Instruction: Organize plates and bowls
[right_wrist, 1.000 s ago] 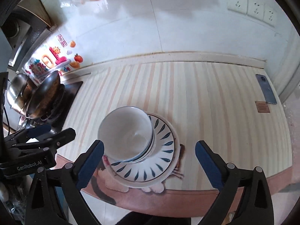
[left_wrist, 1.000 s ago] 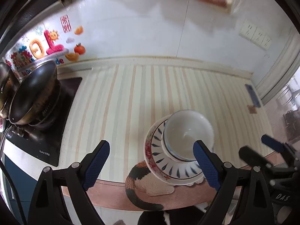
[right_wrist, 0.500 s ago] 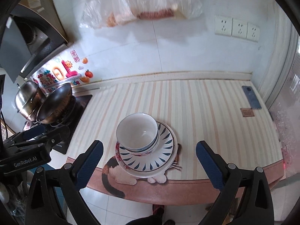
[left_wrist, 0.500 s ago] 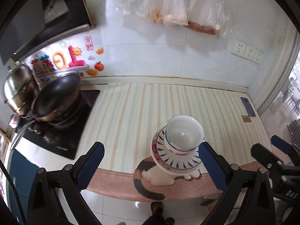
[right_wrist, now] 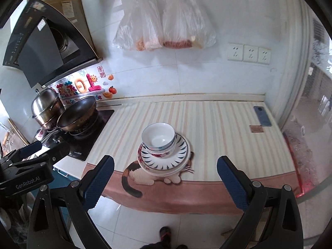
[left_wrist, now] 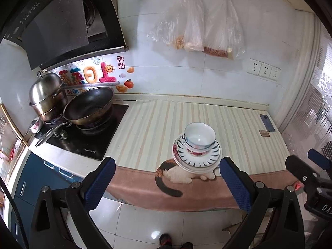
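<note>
A stack of white bowls (left_wrist: 199,138) (right_wrist: 159,138) sits on a stack of plates with dark blue petal marks (left_wrist: 211,154) (right_wrist: 178,157), near the front edge of the striped counter, on a cat picture. My left gripper (left_wrist: 168,183) is open and empty, held back over the floor, away from the stack. My right gripper (right_wrist: 166,181) is open and empty too, also back from the counter. The right gripper shows at the right edge of the left wrist view (left_wrist: 311,176); the left gripper shows at the left of the right wrist view (right_wrist: 31,161).
A black stove (left_wrist: 87,137) with a wok (left_wrist: 89,105) and a steel pot (left_wrist: 46,95) is on the left. A phone (left_wrist: 267,122) and a small brown card (left_wrist: 264,133) lie at the counter's far right. Plastic bags (left_wrist: 199,29) hang on the wall. A shoe (left_wrist: 166,240) shows on the tiled floor.
Both grippers have drawn back and up from the counter; the stack looks smaller and farther. The bowls and plates have not moved.
</note>
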A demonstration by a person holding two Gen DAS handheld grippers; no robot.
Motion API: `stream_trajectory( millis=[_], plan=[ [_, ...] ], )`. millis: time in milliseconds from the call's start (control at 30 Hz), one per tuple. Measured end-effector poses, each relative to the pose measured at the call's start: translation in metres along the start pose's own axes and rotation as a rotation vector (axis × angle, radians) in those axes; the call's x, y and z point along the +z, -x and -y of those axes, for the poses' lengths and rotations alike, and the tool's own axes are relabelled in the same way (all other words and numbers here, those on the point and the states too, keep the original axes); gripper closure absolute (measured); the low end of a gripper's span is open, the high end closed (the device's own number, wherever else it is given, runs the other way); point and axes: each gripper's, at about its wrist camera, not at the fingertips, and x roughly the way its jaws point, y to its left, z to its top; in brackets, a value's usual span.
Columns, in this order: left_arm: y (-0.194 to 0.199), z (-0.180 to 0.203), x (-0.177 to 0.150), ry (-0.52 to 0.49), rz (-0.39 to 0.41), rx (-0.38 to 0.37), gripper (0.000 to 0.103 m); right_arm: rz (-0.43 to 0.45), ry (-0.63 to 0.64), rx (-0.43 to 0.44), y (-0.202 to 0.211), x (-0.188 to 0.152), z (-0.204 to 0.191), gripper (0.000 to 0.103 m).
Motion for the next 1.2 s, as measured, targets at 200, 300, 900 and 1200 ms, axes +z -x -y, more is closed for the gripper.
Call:
stream_trajectory(
  millis=[200,300,900,1200],
  plan=[
    [0.03,-0.01,-0.012,0.004,0.034,-0.016,0.0,0.036,-0.007,-0.014,0.048,-0.019,-0.01,0.002],
    [0.041,-0.017,-0.017,0.003,0.04,-0.019,0.0,0.053,-0.005,-0.022,0.068,-0.028,-0.019,0.002],
    [0.062,-0.04,-0.03,-0.018,0.071,-0.041,0.0,0.085,0.001,-0.058,0.095,-0.047,-0.06,0.001],
    [0.065,-0.041,-0.032,-0.027,0.077,-0.043,0.0,0.082,-0.011,-0.065,0.093,-0.046,-0.061,0.001]
  ],
)
